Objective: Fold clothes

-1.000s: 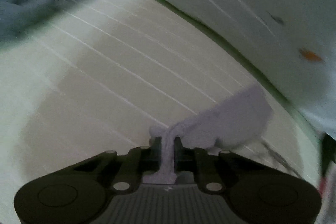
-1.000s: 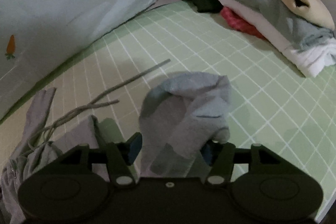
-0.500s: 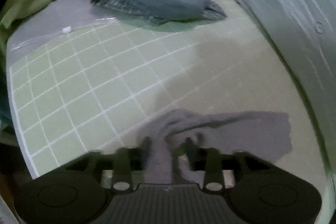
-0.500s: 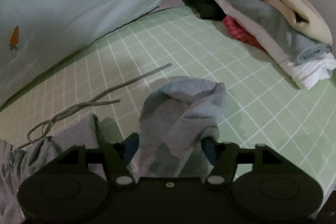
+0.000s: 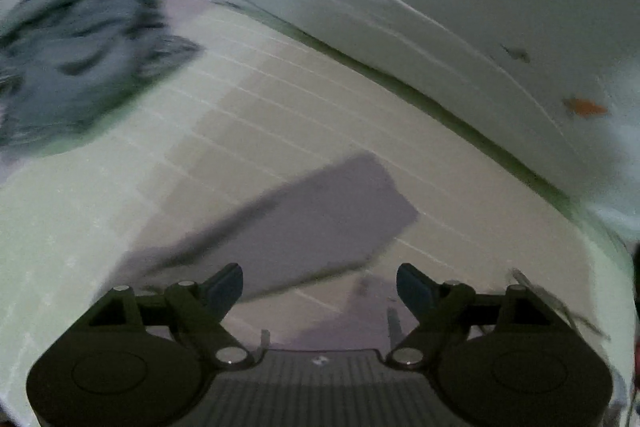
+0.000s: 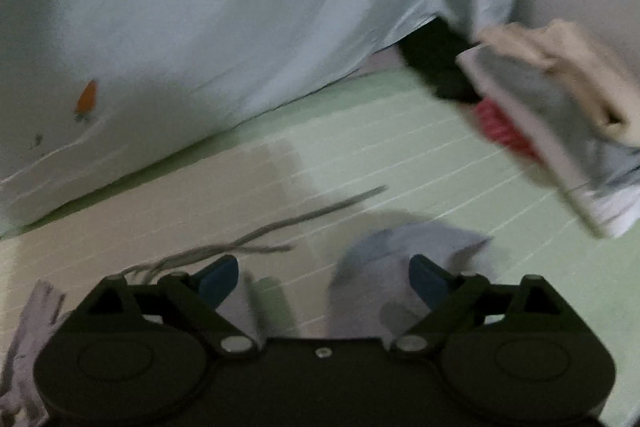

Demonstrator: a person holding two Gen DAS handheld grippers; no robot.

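Note:
A light grey garment lies on the green grid mat (image 5: pixel 120 155). In the left wrist view one flat grey panel (image 5: pixel 304 223) of it rests just ahead of my left gripper (image 5: pixel 320 287), which is open with nothing between its fingers. In the right wrist view a bunched grey part (image 6: pixel 396 267) sits low against the right finger of my right gripper (image 6: pixel 324 281). That gripper is open too, with the cloth loose and not pinched. The garment's grey drawstring (image 6: pixel 288 223) trails across the mat ahead to the left. Both views are motion-blurred.
A crumpled dark grey-blue garment (image 5: pixel 76 63) lies at the mat's far left. A pale blue sheet with carrot prints (image 6: pixel 200 27) hangs along the mat's far edge. A stack of folded clothes (image 6: pixel 560 107) and a black garment (image 6: pixel 436 63) sit at the right.
My left gripper opened and let go of the grey cloth, which now lies flat. My right gripper's jaws spread wider and the grey bunch dropped lower. Both cameras swung.

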